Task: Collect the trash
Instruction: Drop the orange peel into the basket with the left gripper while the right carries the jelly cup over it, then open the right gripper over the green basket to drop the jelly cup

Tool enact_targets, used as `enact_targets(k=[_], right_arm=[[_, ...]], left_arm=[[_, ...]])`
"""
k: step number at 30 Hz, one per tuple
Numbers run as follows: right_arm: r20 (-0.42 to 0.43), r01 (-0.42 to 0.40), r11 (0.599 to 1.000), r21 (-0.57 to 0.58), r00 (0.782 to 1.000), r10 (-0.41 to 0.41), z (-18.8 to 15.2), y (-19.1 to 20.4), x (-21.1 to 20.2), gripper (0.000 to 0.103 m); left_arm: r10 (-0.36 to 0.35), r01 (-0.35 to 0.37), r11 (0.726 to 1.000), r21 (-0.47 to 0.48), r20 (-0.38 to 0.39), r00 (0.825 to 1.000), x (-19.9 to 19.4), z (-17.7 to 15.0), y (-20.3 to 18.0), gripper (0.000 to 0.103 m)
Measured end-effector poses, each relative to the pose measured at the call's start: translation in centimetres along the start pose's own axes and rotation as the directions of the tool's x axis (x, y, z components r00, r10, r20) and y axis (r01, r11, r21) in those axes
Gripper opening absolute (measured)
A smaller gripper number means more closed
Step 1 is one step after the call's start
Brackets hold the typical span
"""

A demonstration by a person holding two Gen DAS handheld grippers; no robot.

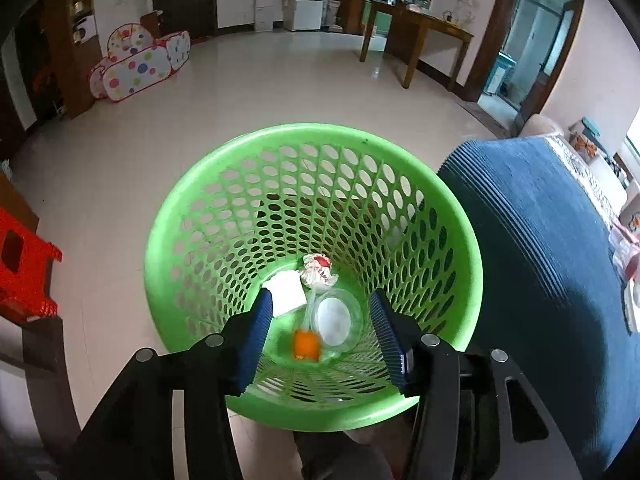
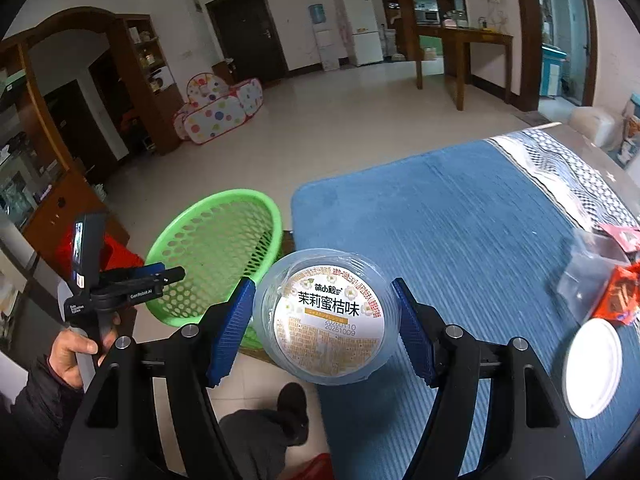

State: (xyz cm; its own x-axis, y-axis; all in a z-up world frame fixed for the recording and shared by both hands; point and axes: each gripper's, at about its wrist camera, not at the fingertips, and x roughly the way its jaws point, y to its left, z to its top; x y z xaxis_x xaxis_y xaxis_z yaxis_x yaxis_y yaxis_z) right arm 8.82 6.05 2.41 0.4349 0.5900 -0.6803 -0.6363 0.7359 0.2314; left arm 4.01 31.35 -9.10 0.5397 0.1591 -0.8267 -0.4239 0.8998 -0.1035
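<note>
A: Cup (image 2: pixel 327 318), clear plastic, its round printed label in orange and white with black Chinese characters, sits clamped between the right gripper (image 2: pixel 324 328) fingers above the edge of the blue-covered worktop (image 2: pixel 460 216).

B: And the bin?

A: Green perforated basket (image 1: pixel 312 184) stands on the floor just beside the worktop. Inside lie a crumpled red-and-white wrapper (image 1: pixel 318 270), a white paper piece (image 1: pixel 286 294), a clear cup with a white lid (image 1: pixel 336 318) and a blurred orange scrap (image 1: pixel 306 345).

B: Left gripper (image 1: pixel 320 332)?

A: Over the basket, fingers parted and holding nothing. On the worktop: a white lid (image 2: pixel 592 368), clear and orange wrappers (image 2: pixel 604 286)
</note>
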Motion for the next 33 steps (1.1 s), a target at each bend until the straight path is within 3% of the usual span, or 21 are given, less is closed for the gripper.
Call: enact_targets(k=[13,22,28,33], right_arm=[[-0.035,-0.109,0.991,-0.073,0.994,0.106,1.9,6.1,4.5,0.068],[-0.126,-0.168,0.981,-0.098,0.98,0.156,2.7,10.6,11.0,0.068],[-0.168,-0.145,0.981,-0.128,0.978,0.123,3.4,12.7,15.1,0.068],[-0.145,-0.113,0.985,-0.13,0.985,0.094,4.8,13.0,17.5,0.071]], left_arm=[[0.012,-0.005,0.996,-0.084,0.083,0.997,-4.0,-1.1,3.0,0.061],[0.033,-0.014,0.987,-0.161,0.113,0.993,-6.1,-2.8,6.2,0.064],[0.048,-0.026,0.982,-0.188,0.117,0.992,-6.2,-3.5,8.0,0.067],[0.037,-0.016,0.977,-0.211,0.096,0.995,-5.4,-3.9,8.7,0.067]])
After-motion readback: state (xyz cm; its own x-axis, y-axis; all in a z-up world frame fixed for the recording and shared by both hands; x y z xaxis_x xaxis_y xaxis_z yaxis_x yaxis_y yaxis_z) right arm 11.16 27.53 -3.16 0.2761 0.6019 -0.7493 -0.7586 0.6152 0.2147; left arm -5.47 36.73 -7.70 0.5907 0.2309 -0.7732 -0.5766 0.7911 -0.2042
